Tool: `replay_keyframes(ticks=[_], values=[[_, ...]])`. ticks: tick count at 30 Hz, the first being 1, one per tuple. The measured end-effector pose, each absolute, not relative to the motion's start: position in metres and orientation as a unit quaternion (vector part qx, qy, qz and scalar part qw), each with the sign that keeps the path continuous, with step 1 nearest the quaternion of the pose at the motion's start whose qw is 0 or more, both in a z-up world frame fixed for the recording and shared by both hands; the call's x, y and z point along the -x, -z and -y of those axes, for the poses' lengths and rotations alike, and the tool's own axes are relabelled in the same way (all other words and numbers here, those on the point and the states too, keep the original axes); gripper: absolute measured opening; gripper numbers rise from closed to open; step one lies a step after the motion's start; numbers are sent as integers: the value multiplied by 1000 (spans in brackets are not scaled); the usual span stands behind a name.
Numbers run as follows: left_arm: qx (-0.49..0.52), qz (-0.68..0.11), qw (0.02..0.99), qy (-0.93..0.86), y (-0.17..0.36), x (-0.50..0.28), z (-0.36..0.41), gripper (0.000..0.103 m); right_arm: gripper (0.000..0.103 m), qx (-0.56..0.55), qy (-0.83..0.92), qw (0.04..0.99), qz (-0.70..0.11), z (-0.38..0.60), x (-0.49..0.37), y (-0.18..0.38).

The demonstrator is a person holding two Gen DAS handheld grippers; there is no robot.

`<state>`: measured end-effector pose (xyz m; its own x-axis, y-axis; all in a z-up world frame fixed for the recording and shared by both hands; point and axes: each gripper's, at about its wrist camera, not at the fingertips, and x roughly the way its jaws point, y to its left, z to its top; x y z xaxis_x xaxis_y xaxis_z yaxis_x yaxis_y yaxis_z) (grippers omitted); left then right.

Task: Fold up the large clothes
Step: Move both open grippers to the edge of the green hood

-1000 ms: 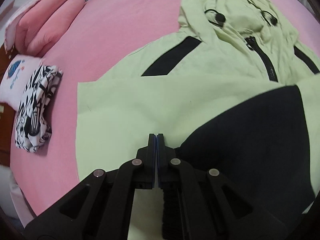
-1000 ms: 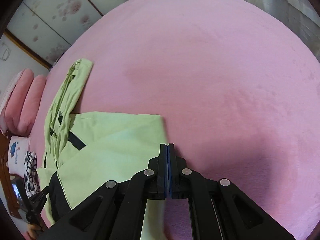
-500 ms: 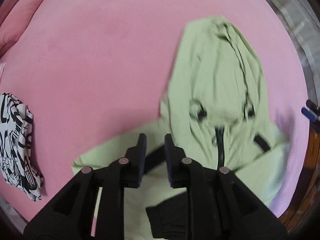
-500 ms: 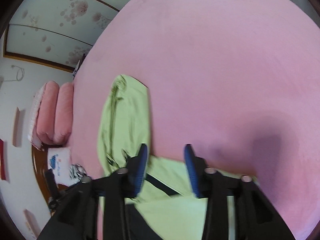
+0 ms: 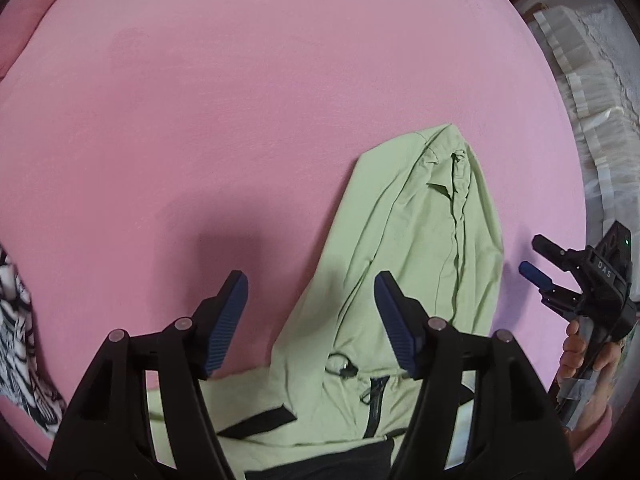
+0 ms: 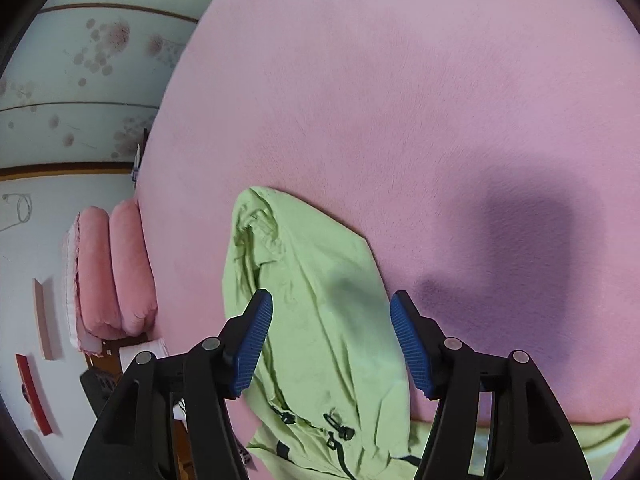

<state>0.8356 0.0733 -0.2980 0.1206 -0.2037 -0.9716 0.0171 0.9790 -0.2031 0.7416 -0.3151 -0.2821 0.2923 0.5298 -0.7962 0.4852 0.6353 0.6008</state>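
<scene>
- The bed (image 5: 280, 100) fills most of both my views, covered in a pink fleece sheet; dark shadows fall on it beside the garment.
- The jacket (image 5: 400, 280) lies flat on the bed: pale green with black panels and a black zipper. Its hood (image 6: 320, 300) is spread out toward the middle of the bed, wrinkled, with drawcord toggles showing at the neck. The body of the jacket runs under my tools toward the near edge.
- Two pink pillows (image 6: 116, 272) sit stacked at the head of the bed, seen from my right wrist, well apart from the jacket.
- A black-and-white patterned cloth (image 5: 20, 340) lies at the far left edge of my left view, apart from the jacket.
- My left gripper (image 5: 312, 320) hovers over the hood's left side, jaws spread wide and holding nothing.
- My right gripper (image 6: 332, 344) hovers above the hood, jaws wide apart as well, nothing between them. From the left wrist I see it just off the hood's right edge, with my right hand (image 5: 580, 356) wrapped round its handle.
</scene>
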Motion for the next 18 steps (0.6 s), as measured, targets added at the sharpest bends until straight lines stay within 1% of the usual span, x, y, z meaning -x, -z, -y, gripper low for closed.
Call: replay_keyframes(ticks=[3, 5, 10, 11, 14, 15, 16, 17, 18], values=[[69, -657, 745, 88, 320, -846, -59, 63, 63, -430, -20, 672, -603, 327, -739, 304], [88, -662, 737, 100, 338, -853, -55, 63, 63, -429, -30, 671, -604, 328, -743, 315], [91, -661, 736, 112, 362, -865, -43, 63, 62, -383, -78, 697, -601, 317, -765, 325], [96, -656, 740, 113, 366, -868, -41, 63, 60, -377, -84, 701, -599, 313, -765, 326], [125, -649, 739, 125, 373, -872, -39, 63, 47, -354, -106, 712, -596, 301, -774, 329], [132, -646, 741, 126, 374, -873, -38, 61, 45, -344, -109, 715, -599, 297, -776, 329], [137, -638, 748, 124, 373, -872, -38, 52, 43, -335, -112, 718, -599, 292, -778, 329], [141, -629, 755, 121, 371, -871, -38, 38, 36, -328, -114, 723, -598, 289, -778, 328], [148, -620, 762, 118, 369, -870, -38, 32, 29, -322, -118, 727, -595, 287, -779, 327]])
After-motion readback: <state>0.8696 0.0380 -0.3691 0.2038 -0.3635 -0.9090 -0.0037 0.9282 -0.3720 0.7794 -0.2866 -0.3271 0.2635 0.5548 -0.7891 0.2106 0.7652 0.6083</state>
